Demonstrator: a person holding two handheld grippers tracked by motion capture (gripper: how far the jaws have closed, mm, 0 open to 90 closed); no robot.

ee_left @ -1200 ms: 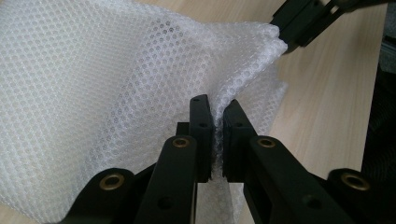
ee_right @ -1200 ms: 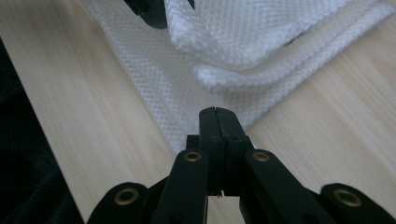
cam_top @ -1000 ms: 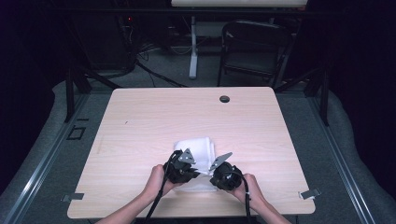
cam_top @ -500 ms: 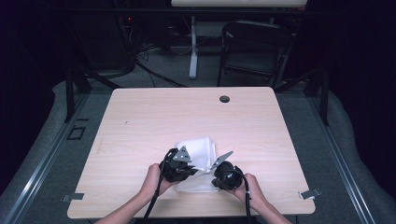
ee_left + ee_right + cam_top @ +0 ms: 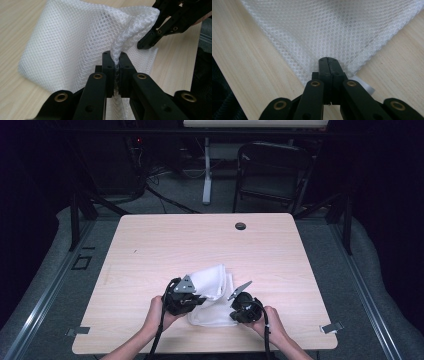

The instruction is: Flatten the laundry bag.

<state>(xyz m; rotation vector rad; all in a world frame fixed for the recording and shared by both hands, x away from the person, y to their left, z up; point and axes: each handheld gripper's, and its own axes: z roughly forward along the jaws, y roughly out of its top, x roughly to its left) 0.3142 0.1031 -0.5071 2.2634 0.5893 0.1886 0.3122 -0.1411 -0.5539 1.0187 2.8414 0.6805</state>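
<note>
the white mesh cloth (image 5: 212,295) lies on the near middle of the table (image 5: 150,245), between both claws. left gripper (image 5: 115,62) pinches a raised fold; right gripper (image 5: 328,65) is clamped on its near right corner, so the cloth runs left and far from that claw.

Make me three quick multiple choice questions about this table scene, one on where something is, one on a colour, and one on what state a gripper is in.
1. Where on the table does the mesh cloth lie?
A. far edge
B. near edge, between the hands
C. left corner

2. What colour is the cloth?
A. white
B. blue
C. black

3. The left gripper is:
A. open above the cloth
B. shut on the cloth
C. lying on the table

Answers: 1 B, the high view shows it by the person's hands. 2 A, white mesh in every view. 3 B, its jaws pinch a raised fold.
</note>
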